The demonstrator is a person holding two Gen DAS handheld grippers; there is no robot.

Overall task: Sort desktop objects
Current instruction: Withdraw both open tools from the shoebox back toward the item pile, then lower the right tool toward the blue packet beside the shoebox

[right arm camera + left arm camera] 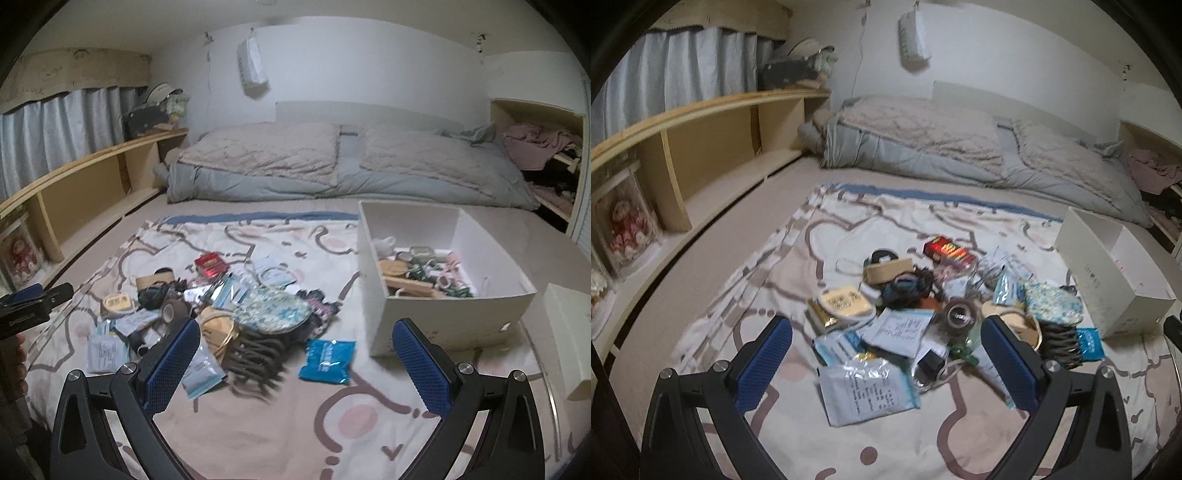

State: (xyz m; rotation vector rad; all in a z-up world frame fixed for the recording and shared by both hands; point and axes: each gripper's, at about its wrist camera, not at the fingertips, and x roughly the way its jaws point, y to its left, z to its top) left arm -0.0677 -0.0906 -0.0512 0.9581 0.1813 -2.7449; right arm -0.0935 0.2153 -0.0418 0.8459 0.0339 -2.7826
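Note:
A heap of small objects lies on a patterned sheet (849, 210) on a bed: a red packet (949, 251), a brown tape roll (960, 315), a round yellow tin (844, 302), paper sachets (868, 391), a floral pouch (273, 308), a dark woven item (258, 350) and a blue packet (327, 356). A white box (443, 314) at the right holds several sorted items. My left gripper (886, 332) hangs open above the near side of the heap, holding nothing. My right gripper (295, 332) is open and empty, between the heap and the box. The left gripper (33, 299) also shows at the right wrist view's left edge.
Folded grey bedding (332, 166) lies across the bed's far end. A wooden shelf (701, 147) runs along the left, with a doll in a clear case (624, 229). A niche with clothes (543, 147) is at the right. A second white box (572, 332) sits at the far right.

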